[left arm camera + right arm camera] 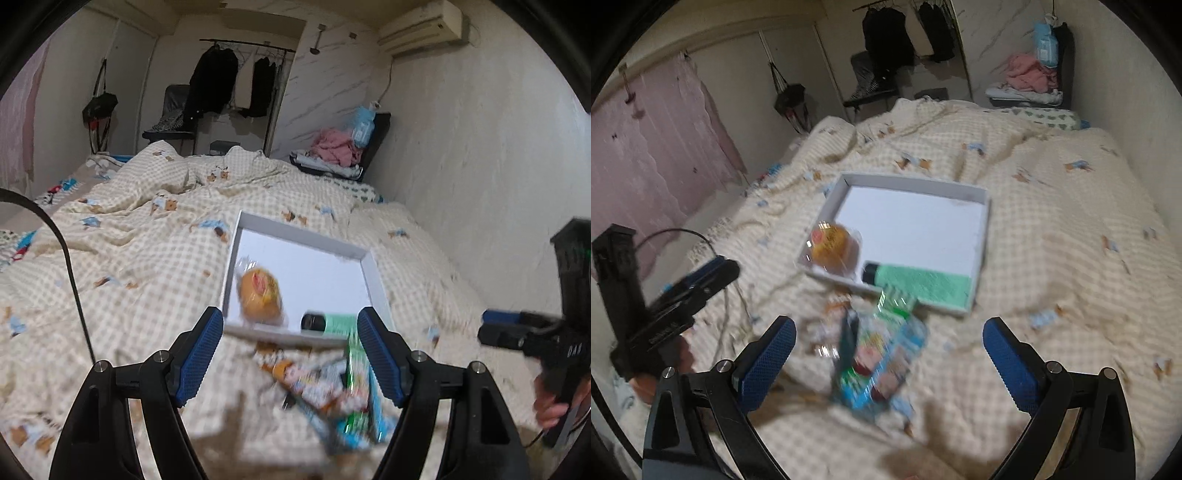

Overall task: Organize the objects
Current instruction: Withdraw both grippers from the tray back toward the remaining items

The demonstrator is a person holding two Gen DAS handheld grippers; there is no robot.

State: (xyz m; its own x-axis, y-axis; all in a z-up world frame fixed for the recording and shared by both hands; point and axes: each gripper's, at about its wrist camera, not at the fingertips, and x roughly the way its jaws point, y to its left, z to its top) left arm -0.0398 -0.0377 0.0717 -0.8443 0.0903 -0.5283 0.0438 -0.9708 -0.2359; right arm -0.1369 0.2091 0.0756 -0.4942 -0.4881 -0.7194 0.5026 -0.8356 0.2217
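Checked cotton in beige and cream covers the bed [1052,229]; the quilt lies in soft wrinkles and carries small printed animals in blue and brown. A shallow white cardboard tray [916,182] with low straight walls rests on this quilt; its floor is flat and smooth. Inside it, in the near left corner, sits a round orange-brown bun [833,245] in a clear, shiny plastic wrap; just beside the bun, along the near wall, lies a mint-green item [929,284] with a rough, towel-like surface and a black cylindrical end; what it is exactly cannot be told.

Outside the tray, just in front of its near wall, a loose pile of colourful packets [879,354] lies on the quilt; they are flat, glossy, mostly blue and green, and too blurred to read.

The left gripper [291,354] has black rigid arms and blue pads with a fine dotted texture; its jaws stand wide apart with nothing pressed between them, above the pile. The right gripper [888,363] has the same build; its jaws are also spread wide and hold nothing.

At the far end of the bed, pink crumpled cloth [1030,75] rests on a dark chair; black clothes [886,33] hang on a metal rail.
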